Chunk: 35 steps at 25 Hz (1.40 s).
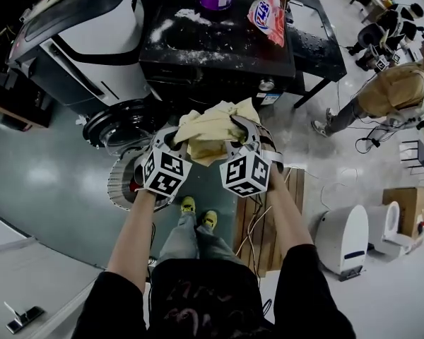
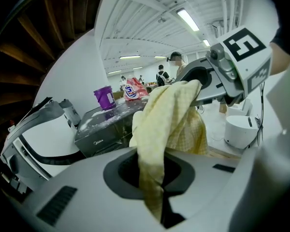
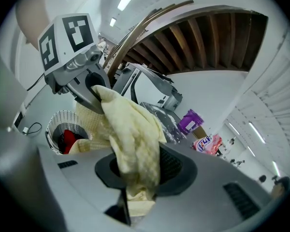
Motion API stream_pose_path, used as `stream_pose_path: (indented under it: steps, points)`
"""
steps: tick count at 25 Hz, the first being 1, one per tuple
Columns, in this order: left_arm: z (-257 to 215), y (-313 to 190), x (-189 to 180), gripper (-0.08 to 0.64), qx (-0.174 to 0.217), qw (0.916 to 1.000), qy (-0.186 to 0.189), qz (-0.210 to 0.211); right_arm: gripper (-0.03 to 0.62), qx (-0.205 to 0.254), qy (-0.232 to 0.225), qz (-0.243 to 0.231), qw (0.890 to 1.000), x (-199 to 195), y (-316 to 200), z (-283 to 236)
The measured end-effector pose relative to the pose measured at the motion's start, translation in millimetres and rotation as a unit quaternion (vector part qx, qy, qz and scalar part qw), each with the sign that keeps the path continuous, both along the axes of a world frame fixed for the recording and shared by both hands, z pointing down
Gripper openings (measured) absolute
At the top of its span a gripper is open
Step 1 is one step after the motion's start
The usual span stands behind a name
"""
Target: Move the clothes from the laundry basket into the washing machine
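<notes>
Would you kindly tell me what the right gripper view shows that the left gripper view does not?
Only the right gripper view shows the laundry basket with a red garment inside, and the left gripper from outside. Only the left gripper view shows the right gripper from outside and a white round appliance on the floor. Both show the yellow cloth held by both grippers, plus the purple bottle and the pink bag on the black machine.
</notes>
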State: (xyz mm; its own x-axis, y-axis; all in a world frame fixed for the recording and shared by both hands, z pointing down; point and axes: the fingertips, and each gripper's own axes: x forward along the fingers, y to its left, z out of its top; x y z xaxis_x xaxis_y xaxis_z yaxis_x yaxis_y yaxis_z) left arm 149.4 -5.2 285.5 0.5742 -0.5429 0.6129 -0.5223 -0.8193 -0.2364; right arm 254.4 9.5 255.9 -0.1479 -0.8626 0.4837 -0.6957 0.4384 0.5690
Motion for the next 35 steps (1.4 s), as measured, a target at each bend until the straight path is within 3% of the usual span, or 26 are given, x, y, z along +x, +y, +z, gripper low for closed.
stream_pose_path:
  steps: [13,19,35]
  points:
    - [56,-48,8,0.035,-0.051,0.9984,0.014,0.018,0.101,-0.032,-0.024,0.052,0.998,8,-43,58]
    - [80,-73,13,0.035,-0.061,0.9974,0.025,0.03,0.101,-0.026,-0.019,0.075,0.997,13,-68,78]
    - [156,-130,43,0.034,-0.092,0.9954,0.027,0.007,0.101,-0.045,-0.056,0.092,0.993,43,-117,160]
